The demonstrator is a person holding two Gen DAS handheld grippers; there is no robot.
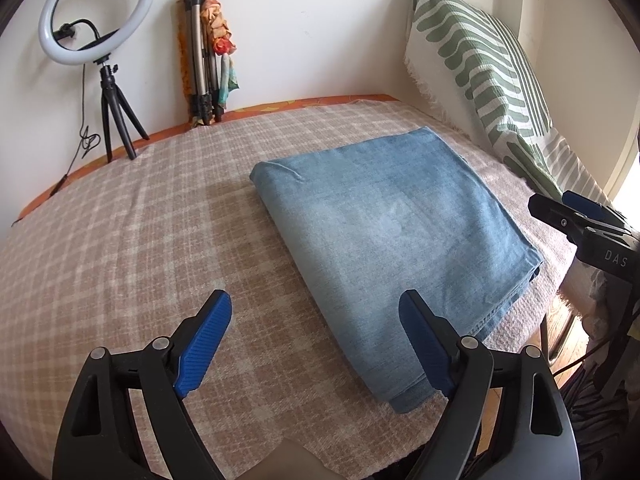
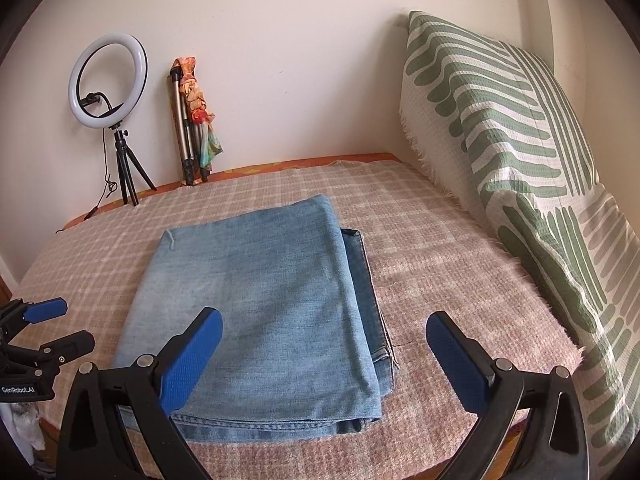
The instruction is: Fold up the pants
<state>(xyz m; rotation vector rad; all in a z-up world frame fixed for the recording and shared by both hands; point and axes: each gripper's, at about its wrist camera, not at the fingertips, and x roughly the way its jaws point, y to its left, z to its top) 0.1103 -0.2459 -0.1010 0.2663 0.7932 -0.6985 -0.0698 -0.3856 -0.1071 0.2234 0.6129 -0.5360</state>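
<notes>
Light blue denim pants [image 1: 392, 232] lie folded into a flat rectangle on the checked blanket [image 1: 120, 240]; they also show in the right wrist view [image 2: 264, 304]. My left gripper [image 1: 316, 340] is open and empty, above the near left edge of the pants. My right gripper [image 2: 324, 352] is open and empty, above the near right edge of the pants. Each gripper shows in the other's view: the right gripper [image 1: 568, 208] at the right edge, the left gripper [image 2: 56, 324] at the left edge.
A ring light on a small tripod [image 1: 100, 40] and a folded tripod with a scarf [image 1: 204, 60] stand at the far wall. A green-striped white pillow [image 2: 520, 168] leans on the right. The bed's near edge drops to a wood floor [image 1: 568, 328].
</notes>
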